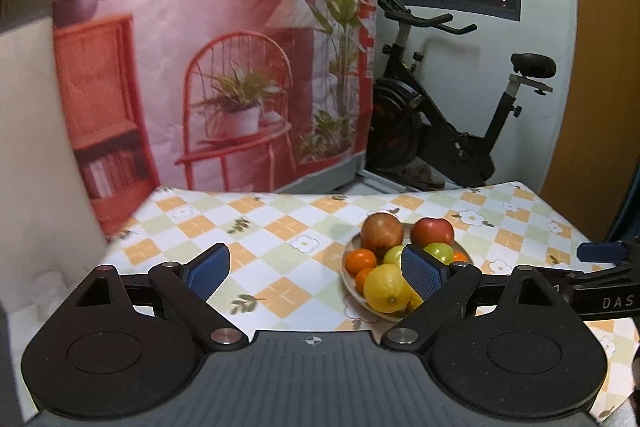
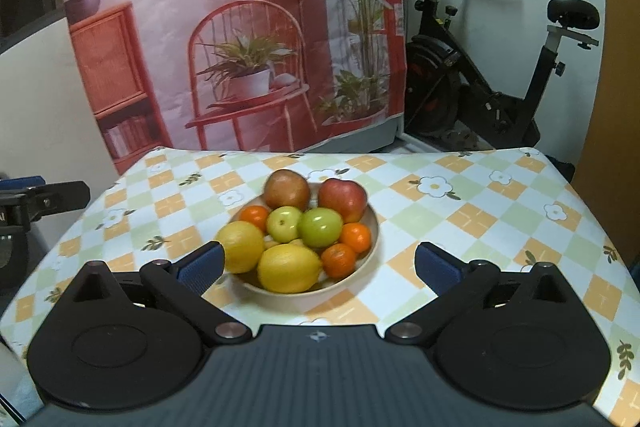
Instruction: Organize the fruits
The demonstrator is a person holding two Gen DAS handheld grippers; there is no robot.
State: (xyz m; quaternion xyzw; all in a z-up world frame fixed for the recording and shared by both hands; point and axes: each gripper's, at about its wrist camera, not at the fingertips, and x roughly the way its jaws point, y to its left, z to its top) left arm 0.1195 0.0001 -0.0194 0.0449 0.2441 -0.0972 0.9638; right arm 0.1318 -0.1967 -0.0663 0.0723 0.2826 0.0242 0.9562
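Behind the checked, flower-printed tabletop (image 1: pixel 280 227) a pink printed backdrop (image 1: pixel 224 39) is hung, and an exercise bike (image 1: pixel 448 115) is parked at the far right. From the left wrist view, the left tongs (image 1: pixel 316 273) are seen spread wide and empty, held above the near part of the tabletop. A beige bowl (image 1: pixel 347 277) heaped with fruit is set to the right of centre, and its right part is hidden by the right blue pad (image 1: pixel 422 273). A lemon (image 1: pixel 386 289) is piled at the bowl's near edge, with two red apples (image 1: pixel 382 231) at the far side. One tip of the right tongs (image 1: pixel 600 251) is glimpsed at the right edge.

From the right wrist view, the right tongs (image 2: pixel 318 269) are likewise found parted and holding nothing, with the bowl (image 2: pixel 370 255) framed between the pads. Two lemons (image 2: pixel 289 267) are stacked near, two green apples (image 2: pixel 321 227) in the middle, and small oranges (image 2: pixel 339 259) tucked around them.

Because the fruit is heaped and touching, a neighbour could be nudged out over the low rim and rolled across the tabletop if one piece were pulled carelessly. Round, smooth skins could slip from the pads if gripped off-centre. The light bowl could be shoved or tipped by a descending pad, and the two tools could be knocked together if both were brought to the bowl.
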